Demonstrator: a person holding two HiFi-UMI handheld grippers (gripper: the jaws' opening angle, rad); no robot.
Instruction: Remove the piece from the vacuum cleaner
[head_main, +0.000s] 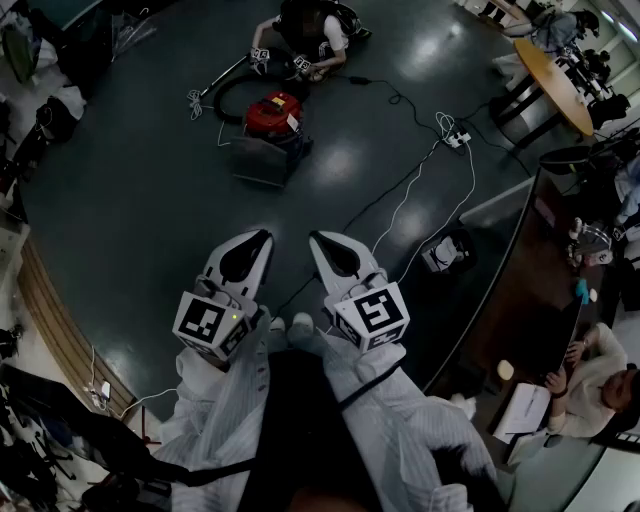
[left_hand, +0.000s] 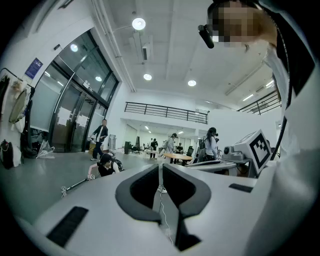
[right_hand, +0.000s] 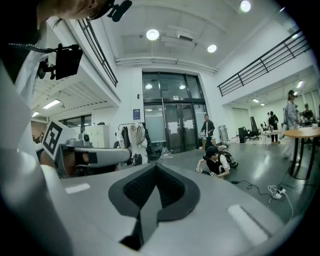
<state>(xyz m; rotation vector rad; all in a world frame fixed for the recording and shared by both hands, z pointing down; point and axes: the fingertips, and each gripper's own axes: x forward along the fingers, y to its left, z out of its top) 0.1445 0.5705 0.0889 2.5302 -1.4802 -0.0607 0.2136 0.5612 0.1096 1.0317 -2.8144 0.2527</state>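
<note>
The red vacuum cleaner stands far off on the dark floor, with its black hose curled beside it. A crouching person works just behind it and also shows in the left gripper view and the right gripper view. My left gripper and right gripper are held close to my body, pointing toward the vacuum and well short of it. Both are shut with nothing between them, as the left gripper and right gripper show in their own views.
A grey box sits in front of the vacuum. White and black cables run from a power strip across the floor. A round wooden table stands at the far right. A long dark desk with seated people lies to my right.
</note>
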